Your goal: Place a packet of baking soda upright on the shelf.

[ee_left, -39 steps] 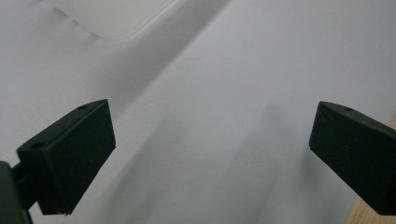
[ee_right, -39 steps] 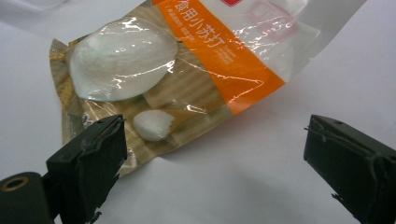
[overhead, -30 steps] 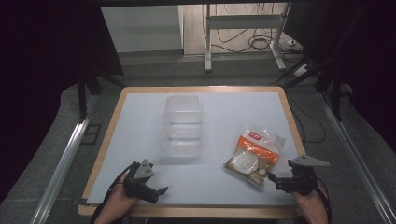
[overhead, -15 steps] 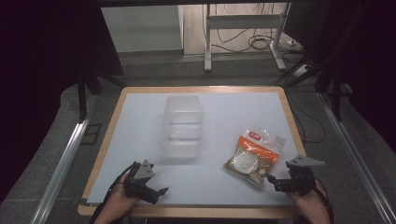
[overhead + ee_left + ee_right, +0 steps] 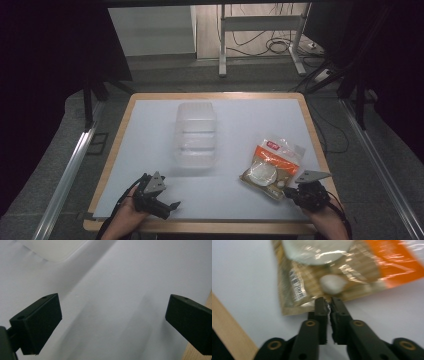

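White table (image 5: pixel 150 150), crinkly orange-tan snack bag (image 5: pixel 272 165) edge pinched by right gripper (image 5: pixel 328 305), left gripper (image 5: pixel 112 317) agape

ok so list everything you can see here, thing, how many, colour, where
snack bag: 1, orange and tan with a clear window, near right of the table, its near edge pinched by the right gripper
plastic container: 1, clear, middle of the table
table: 1, white top with a light wood rim, under everything
metal stand: 1, grey, on the floor beyond the table
cables: several, black, on the floor beside the stand
left gripper: 1, black, near left of the table, jaws wide apart, nothing between them
right gripper: 1, black, near right, jaws closed on the bag's edge
hands: 2, at the near edge, one on each gripper
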Tool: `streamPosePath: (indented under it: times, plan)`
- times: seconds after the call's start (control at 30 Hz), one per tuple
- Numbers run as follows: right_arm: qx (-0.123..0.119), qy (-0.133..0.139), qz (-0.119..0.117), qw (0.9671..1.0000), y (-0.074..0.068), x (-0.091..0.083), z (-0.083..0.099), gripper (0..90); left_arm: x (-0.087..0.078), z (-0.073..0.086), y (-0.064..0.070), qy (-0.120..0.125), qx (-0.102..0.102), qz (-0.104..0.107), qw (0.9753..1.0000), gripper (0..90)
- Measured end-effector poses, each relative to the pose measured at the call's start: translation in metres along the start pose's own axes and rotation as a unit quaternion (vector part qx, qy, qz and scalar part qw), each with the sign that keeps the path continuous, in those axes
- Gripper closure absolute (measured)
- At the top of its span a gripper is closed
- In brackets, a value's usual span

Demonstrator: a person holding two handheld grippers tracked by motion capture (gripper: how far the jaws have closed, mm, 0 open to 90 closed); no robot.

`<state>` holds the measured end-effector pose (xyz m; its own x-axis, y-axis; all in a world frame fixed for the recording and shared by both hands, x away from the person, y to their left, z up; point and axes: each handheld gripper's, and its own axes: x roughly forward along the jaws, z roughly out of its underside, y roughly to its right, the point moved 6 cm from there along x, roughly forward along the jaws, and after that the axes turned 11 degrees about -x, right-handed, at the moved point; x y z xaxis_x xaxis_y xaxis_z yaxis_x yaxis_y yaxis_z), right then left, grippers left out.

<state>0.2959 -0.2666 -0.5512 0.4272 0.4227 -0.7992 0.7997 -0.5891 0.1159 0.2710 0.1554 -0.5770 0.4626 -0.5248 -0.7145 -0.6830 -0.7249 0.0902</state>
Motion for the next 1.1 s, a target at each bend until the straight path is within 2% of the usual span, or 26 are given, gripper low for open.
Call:
streamPosePath:
  times: [0.03, 0.07, 0.3, 0.7, 1.1]
  plan:
    - [0.0, 0.0, 0.0, 1.0, 0.0, 0.0, 0.0, 85.6, 0.0, 0.0, 0.0, 0.0, 0.0, 0.0, 1.0, 0.7]
    - [-0.012, -0.015, -0.005, 0.9998, -0.005, 0.007, 0.0, 88.2, 0.0, 0.0, 0.0, 0.0, 0.0, 0.0, 1.0, 0.7]
    - [-0.005, -0.013, -0.012, 0.9998, -0.006, 0.009, -0.002, 88.5, 0.001, 0.0, 0.0, -0.004, 0.0, -0.001, 1.0, 0.7]
    - [-0.034, -0.002, -0.042, 0.9985, -0.023, 0.025, -0.023, 88.5, 0.001, 0.0, 0.0, -0.005, 0.0, -0.002, 1.0, 0.7]
    - [-0.044, 0.001, -0.04, 0.9982, -0.027, 0.04, -0.042, 88.6, 0.002, 0.0, 0.0, -0.007, 0.003, -0.005, 1.0, 0.8]
